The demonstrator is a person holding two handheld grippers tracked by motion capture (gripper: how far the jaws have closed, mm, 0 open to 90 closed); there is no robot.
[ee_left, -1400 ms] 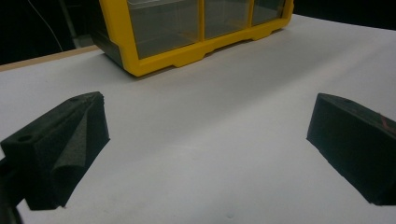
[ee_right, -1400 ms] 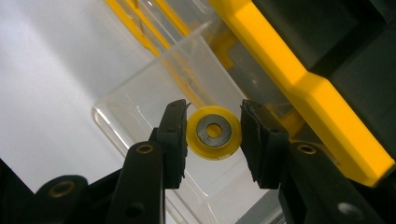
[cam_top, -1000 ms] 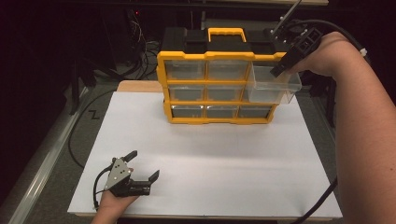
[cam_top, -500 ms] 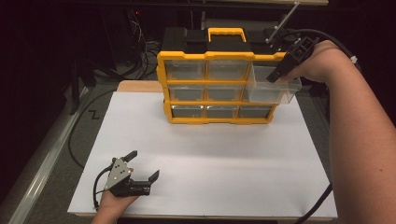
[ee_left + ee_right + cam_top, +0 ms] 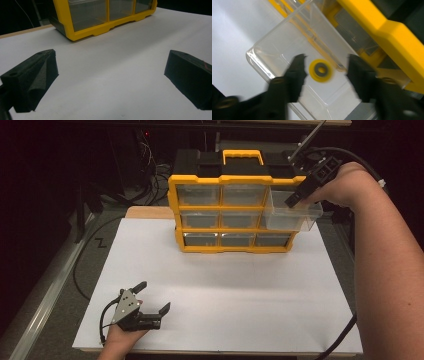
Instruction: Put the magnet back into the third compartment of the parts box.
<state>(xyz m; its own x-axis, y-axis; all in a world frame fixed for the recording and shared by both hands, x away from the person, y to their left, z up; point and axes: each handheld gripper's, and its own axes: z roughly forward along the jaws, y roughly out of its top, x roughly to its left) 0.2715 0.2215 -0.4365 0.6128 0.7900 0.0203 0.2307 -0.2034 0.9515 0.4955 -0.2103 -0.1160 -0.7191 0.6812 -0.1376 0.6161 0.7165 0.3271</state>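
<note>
Right claw [image 5: 296,200] above a pulled-out clear drawer [image 5: 295,216] of a yellow organizer [image 5: 227,210].
Its jaws have just been opening, and a yellow ring [image 5: 320,70] lies free on the drawer floor between them. The drawer juts out at the far right. Near left, the left claw [image 5: 152,296] rests wide open and empty on the white tabletop [image 5: 225,285].

Nothing readable anywhere from where I stand: no label, brand or number on the yellow organizer [image 5: 230,215], none on its clear drawers, and none on the white table sheet [image 5: 225,290].
</note>
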